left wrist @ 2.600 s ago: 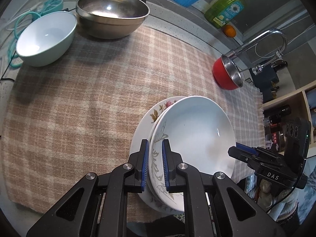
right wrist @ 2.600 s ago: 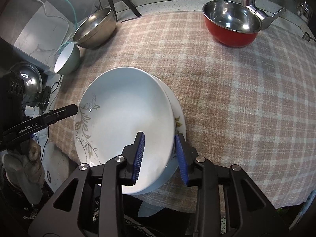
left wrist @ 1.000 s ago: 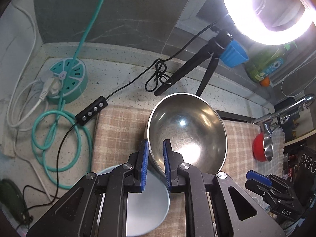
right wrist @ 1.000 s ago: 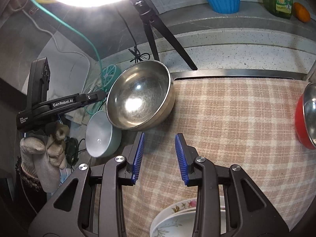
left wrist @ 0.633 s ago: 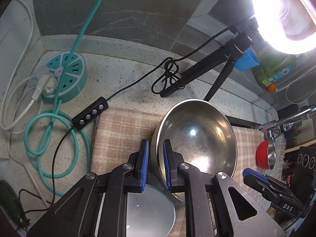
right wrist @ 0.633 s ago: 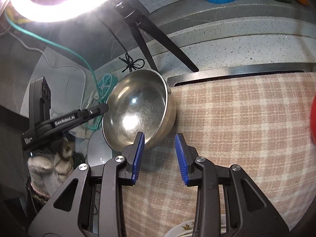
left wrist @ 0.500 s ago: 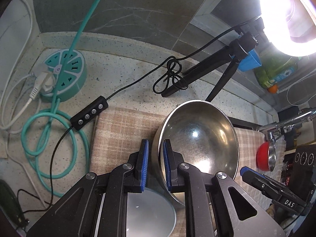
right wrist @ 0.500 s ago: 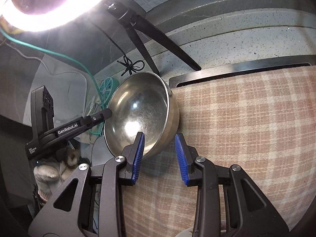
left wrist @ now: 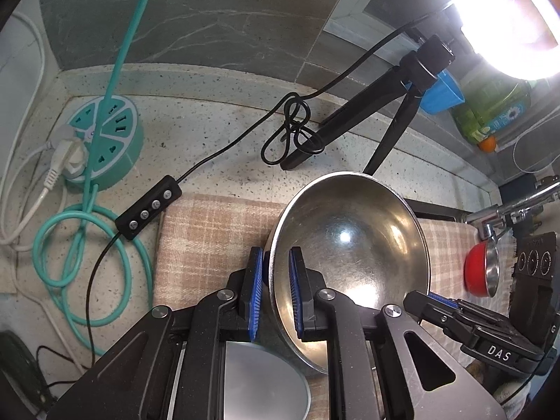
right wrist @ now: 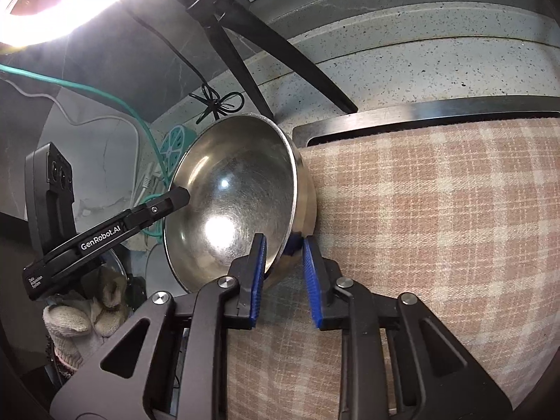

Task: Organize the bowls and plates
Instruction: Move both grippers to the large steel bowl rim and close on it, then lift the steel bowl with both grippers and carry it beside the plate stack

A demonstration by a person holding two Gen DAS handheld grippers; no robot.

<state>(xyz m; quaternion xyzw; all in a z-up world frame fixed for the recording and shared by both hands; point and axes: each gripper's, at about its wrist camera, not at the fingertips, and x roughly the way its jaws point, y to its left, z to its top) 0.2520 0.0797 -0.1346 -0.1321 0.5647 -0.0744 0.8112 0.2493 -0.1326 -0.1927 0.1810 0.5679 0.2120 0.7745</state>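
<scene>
A large steel bowl (left wrist: 350, 259) sits tilted on the plaid cloth (left wrist: 210, 238), also seen in the right wrist view (right wrist: 238, 192). My left gripper (left wrist: 274, 294) straddles its left rim, one finger inside and one outside, closed on the rim. My right gripper (right wrist: 285, 276) is open with its fingers on either side of the bowl's right rim, not clamped. A pale bowl (left wrist: 266, 385) lies below the left gripper. A red steel-lined bowl (left wrist: 481, 271) stands at the far right.
A black tripod (left wrist: 385, 112) with a ring light stands behind the bowl. A teal power strip (left wrist: 105, 140), teal cable and black cord with switch box (left wrist: 148, 208) lie on the speckled counter at left. A blue cup (left wrist: 444, 94) and green soap bottle (left wrist: 493, 108) stand at the back.
Both grippers left the stacked white plates and moved to the steel bowl. The left one holds its rim; the right one has closed in until the rim is between its fingers.
</scene>
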